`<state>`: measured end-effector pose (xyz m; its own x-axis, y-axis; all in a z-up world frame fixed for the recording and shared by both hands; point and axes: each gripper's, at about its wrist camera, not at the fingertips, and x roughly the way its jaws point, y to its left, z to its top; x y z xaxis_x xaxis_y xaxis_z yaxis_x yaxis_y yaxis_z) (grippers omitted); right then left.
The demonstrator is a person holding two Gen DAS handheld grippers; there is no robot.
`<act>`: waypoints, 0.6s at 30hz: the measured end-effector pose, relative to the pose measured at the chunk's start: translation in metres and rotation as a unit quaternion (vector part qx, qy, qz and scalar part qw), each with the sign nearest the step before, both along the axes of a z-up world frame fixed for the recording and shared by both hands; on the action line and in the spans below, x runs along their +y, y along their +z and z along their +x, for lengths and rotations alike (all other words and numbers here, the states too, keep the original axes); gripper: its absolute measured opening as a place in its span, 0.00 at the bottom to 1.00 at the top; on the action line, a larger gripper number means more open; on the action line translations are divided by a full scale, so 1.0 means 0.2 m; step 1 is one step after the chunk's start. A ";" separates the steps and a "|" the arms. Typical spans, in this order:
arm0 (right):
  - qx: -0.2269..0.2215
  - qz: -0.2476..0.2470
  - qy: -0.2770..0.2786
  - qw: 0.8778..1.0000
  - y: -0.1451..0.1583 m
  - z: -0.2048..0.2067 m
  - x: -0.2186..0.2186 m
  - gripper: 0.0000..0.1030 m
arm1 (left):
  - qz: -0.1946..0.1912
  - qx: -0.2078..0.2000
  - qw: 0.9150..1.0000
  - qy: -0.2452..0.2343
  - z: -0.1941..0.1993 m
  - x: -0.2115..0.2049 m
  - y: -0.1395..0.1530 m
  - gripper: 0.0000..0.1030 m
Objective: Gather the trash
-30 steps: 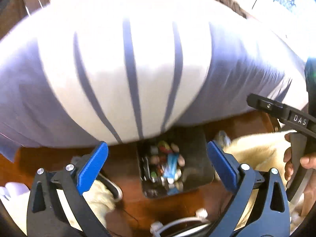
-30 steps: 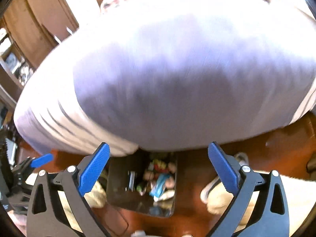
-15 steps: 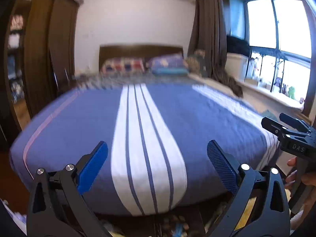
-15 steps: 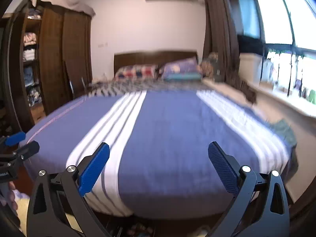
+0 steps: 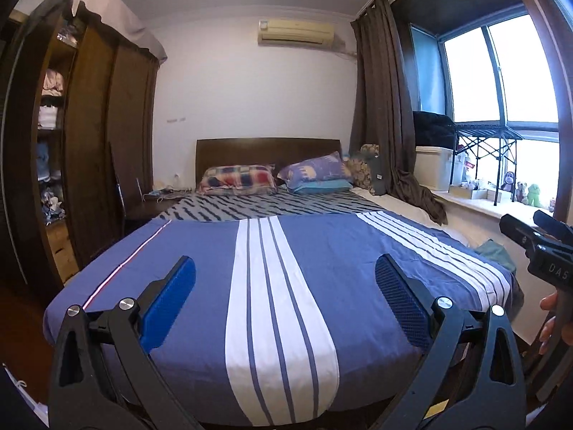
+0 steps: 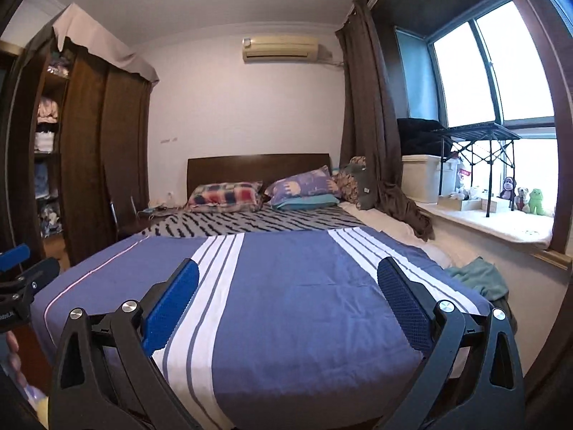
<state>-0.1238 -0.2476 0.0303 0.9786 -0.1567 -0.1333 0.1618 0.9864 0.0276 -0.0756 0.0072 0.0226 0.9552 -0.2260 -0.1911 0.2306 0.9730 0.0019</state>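
Trash: none visible in either view. Your left claw & right claw both gape wide, empty, above the foot of the bed. Blue striped cover, then pillows, headboard, wardrobe. Floor below the bed edge is cut off.

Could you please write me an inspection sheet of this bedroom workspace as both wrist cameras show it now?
Surface: blue striped bedspread lies smooth over the bed.
Job's things: nothing seen; no trash in view.
Clutter: teal cloth at the bed's window-side edge; two pillows by the headboard.
Grippers: left tongs open, empty; right tongs open, empty.
Cables: nothing seen.
Surroundings: wardrobe at left, air conditioner on the wall, plush toys on the windowsill.
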 end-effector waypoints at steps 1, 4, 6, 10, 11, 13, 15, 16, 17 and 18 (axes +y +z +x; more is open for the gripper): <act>-0.001 0.000 0.001 1.000 0.01 0.01 0.00 0.97 | 0.001 -0.001 1.000 0.000 0.00 0.00 0.00 0.93; 0.001 0.000 0.003 1.000 0.00 0.01 0.01 0.97 | 0.000 0.000 1.000 0.003 0.00 0.02 0.00 0.93; 0.006 -0.002 0.003 1.000 -0.01 0.02 0.02 0.97 | 0.000 0.001 1.000 0.004 0.01 0.03 -0.01 0.92; 0.010 0.003 0.004 1.000 -0.02 0.01 0.02 0.97 | 0.000 0.002 1.000 0.005 0.01 0.03 -0.01 0.93; 0.011 0.003 0.005 1.000 -0.03 0.01 0.03 0.97 | 0.000 0.004 1.000 0.005 0.01 0.04 -0.01 0.93; 0.013 0.004 0.004 1.000 -0.03 0.01 0.03 0.97 | 0.000 0.007 1.000 0.005 0.02 0.04 -0.01 0.93; 0.014 0.005 0.001 1.000 -0.03 0.01 0.03 0.97 | 0.000 0.007 1.000 0.007 0.02 0.04 -0.02 0.93; 0.014 0.005 0.000 1.000 -0.03 0.01 0.02 0.97 | 0.000 0.007 1.000 0.008 0.02 0.04 -0.01 0.93; 0.013 0.006 -0.001 1.000 -0.03 0.00 0.03 0.97 | 0.000 0.007 1.000 0.010 0.02 0.04 -0.02 0.93; 0.013 0.006 -0.001 1.000 -0.03 0.00 0.02 0.97 | 0.000 0.008 1.000 0.011 0.03 0.05 -0.02 0.93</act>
